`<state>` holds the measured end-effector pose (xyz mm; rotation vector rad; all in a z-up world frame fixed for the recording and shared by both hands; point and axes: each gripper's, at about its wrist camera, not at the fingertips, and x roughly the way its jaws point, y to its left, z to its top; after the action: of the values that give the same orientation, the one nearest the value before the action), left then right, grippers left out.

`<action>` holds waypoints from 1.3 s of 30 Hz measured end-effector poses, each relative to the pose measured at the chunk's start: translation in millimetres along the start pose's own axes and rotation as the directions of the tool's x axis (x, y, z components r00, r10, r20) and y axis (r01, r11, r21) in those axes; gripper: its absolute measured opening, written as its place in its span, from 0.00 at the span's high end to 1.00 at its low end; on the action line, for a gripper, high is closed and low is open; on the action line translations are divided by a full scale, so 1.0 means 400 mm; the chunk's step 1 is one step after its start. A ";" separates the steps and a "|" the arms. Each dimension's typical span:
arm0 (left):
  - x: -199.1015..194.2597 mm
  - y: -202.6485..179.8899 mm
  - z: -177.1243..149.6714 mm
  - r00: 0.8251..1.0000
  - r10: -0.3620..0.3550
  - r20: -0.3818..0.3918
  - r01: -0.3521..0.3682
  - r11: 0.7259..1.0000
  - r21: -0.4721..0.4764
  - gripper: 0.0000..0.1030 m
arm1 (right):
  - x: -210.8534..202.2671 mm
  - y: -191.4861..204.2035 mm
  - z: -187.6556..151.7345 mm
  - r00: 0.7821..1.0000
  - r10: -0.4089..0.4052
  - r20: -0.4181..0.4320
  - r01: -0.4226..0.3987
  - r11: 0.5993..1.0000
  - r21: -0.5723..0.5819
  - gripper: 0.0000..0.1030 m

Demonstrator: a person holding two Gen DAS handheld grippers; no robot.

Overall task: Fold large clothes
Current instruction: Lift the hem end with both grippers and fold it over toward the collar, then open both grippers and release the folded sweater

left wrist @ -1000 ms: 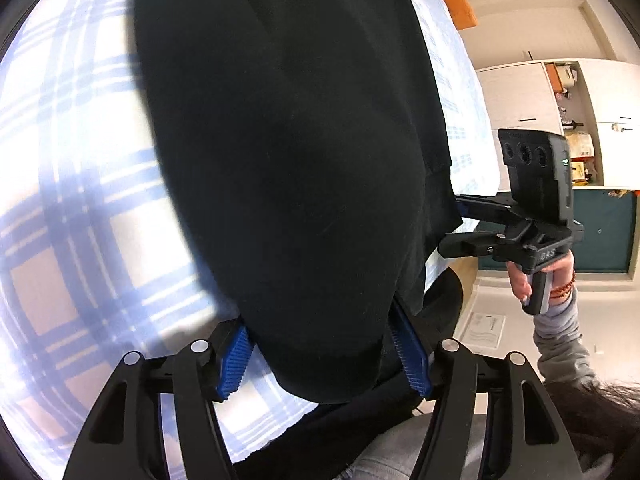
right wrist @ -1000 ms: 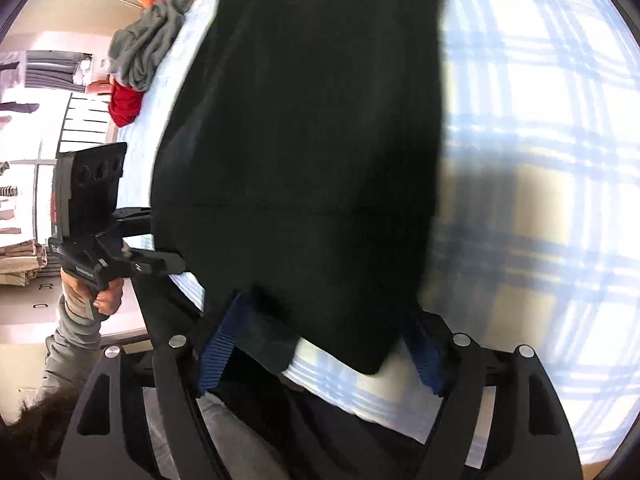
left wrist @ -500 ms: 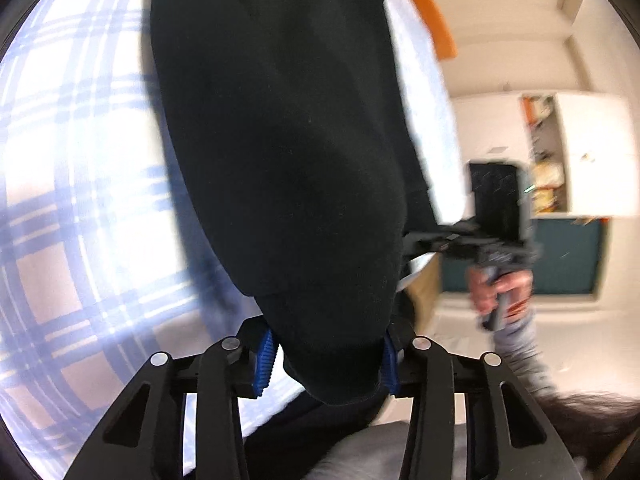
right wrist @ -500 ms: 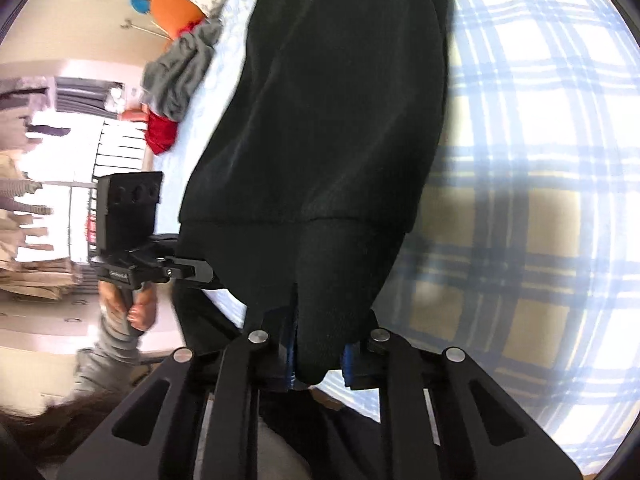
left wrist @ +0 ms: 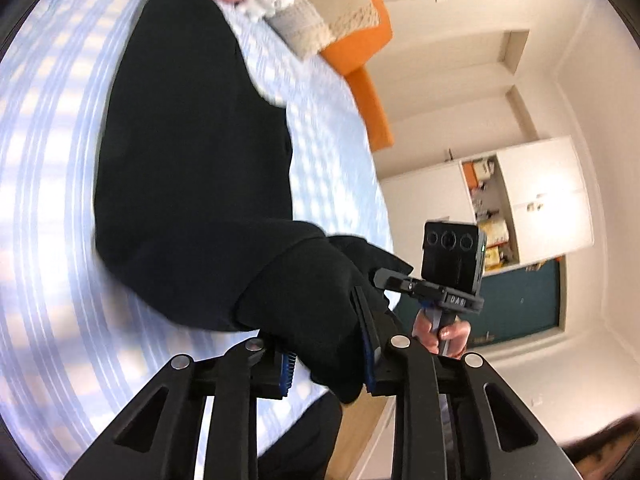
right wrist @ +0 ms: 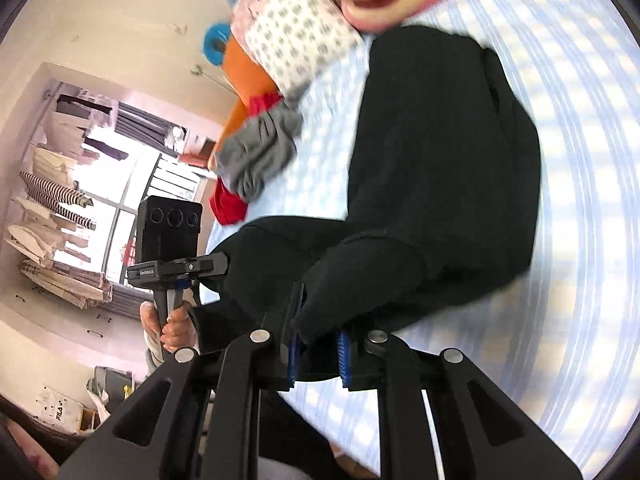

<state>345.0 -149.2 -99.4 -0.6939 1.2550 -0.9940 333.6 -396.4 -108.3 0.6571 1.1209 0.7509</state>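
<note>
A large black garment point(left wrist: 192, 152) lies on a bed with a blue-and-white checked sheet point(left wrist: 52, 280); it also shows in the right wrist view point(right wrist: 444, 152). My left gripper point(left wrist: 326, 354) is shut on the garment's near edge and lifts it off the sheet. My right gripper point(right wrist: 320, 348) is shut on the same near edge further along and also holds it raised. Each gripper shows in the other's view, the right one point(left wrist: 452, 268) at the right, the left one point(right wrist: 172, 244) at the left.
Plush toys and a pillow point(right wrist: 304, 28) sit at the head of the bed. A grey and red pile of clothes point(right wrist: 256, 156) lies by the bed's edge. An orange headboard point(left wrist: 360, 60) stands behind. White cupboards point(left wrist: 520, 196) and a dark door are across the room.
Both grippers have closed on the garment's near edge and pulled it up and back. The views have tilted, so the room and the head of the bed now show.
</note>
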 end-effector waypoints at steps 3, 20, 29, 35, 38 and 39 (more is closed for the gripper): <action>-0.012 0.029 0.081 1.000 0.011 0.023 -0.010 0.999 -0.034 0.73 | 0.019 -0.021 0.069 1.000 -0.009 0.015 0.008 1.000 0.021 0.85; 0.066 0.400 0.399 0.994 0.095 0.049 -0.075 0.947 -0.314 0.75 | 0.216 -0.333 0.311 0.996 -0.089 0.013 0.080 0.947 0.310 0.80; -0.084 0.302 0.412 0.954 0.238 0.182 -0.197 0.957 -0.214 0.34 | 0.049 -0.220 0.369 0.978 -0.177 0.109 0.158 0.973 0.168 0.05; -0.086 0.146 0.336 0.957 0.254 0.138 -0.259 0.966 0.016 0.23 | 0.034 -0.073 0.285 0.954 -0.265 0.143 0.286 0.945 -0.158 0.28; 0.004 0.103 0.268 0.966 0.258 0.034 -0.260 0.959 0.111 0.25 | 0.129 -0.048 0.220 0.953 -0.301 0.032 0.300 0.926 -0.229 0.71; 0.036 0.102 0.247 0.961 0.276 0.004 -0.274 0.953 0.131 0.27 | 0.167 -0.052 0.197 0.946 -0.324 -0.002 0.313 0.915 -0.254 0.74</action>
<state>450.5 -153.3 -120.7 -0.3971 1.2482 -0.8418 429.1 -362.0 -137.2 0.2354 1.1163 0.6132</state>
